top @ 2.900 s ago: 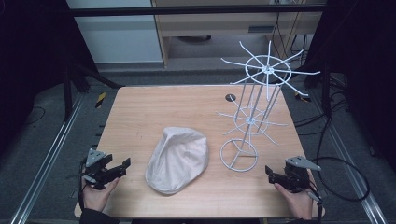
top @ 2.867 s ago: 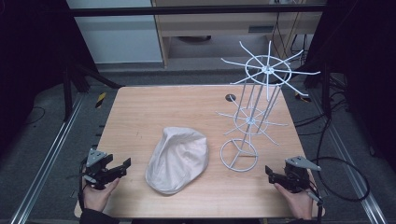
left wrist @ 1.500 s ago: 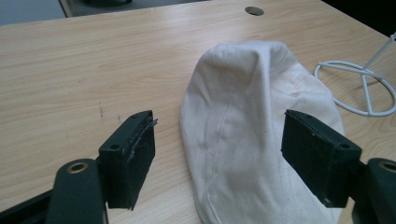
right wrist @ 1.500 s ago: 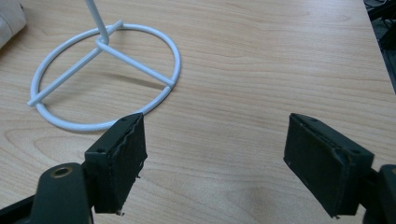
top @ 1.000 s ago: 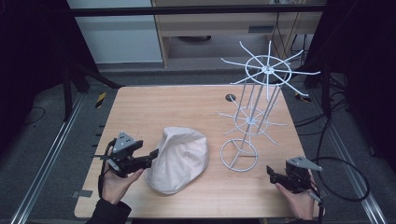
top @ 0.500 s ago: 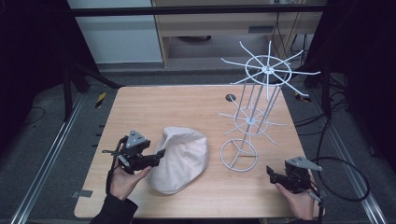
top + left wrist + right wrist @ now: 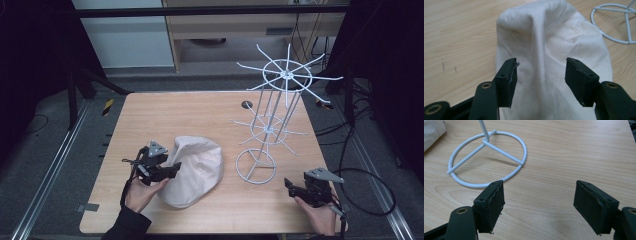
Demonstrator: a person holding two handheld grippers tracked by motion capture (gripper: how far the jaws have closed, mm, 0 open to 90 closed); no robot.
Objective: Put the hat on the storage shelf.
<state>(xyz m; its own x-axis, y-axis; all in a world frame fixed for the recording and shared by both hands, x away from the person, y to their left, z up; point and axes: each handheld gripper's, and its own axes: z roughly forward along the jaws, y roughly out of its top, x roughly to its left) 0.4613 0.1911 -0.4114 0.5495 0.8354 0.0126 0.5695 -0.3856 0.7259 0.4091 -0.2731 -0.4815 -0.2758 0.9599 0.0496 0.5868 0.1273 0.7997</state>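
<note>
Clearly soft and light: a pale cloth cap [image 7: 197, 167], lying at the lower middle of the high view on the wooden table [image 7: 200, 110], just left of the ring foot of the white wire stand [image 7: 256, 167] and apart from it. Looks limp and creased, with a raised ridge of fabric running up the middle of the left gripper view. Likely gives and folds under any pinch rather than lifting as one stiff piece. Not fragile, and hardly slippery, judging by the coarse weave.

Left gripper [image 7: 540, 75]: spread to either side of that ridge, just now narrowing, with cloth between the pads but not yet pressed. Best taken right there on the ridge, where the fabric already stands up and offers a doubled layer. Calls for a deep bite, since a shallow nip on loose cloth may slide off. Expect sagging on the lift.

Right gripper [image 7: 539, 202]: wide apart, holding nothing, low over bare wood at the lower right of the high view, near the stand's ring.
</note>
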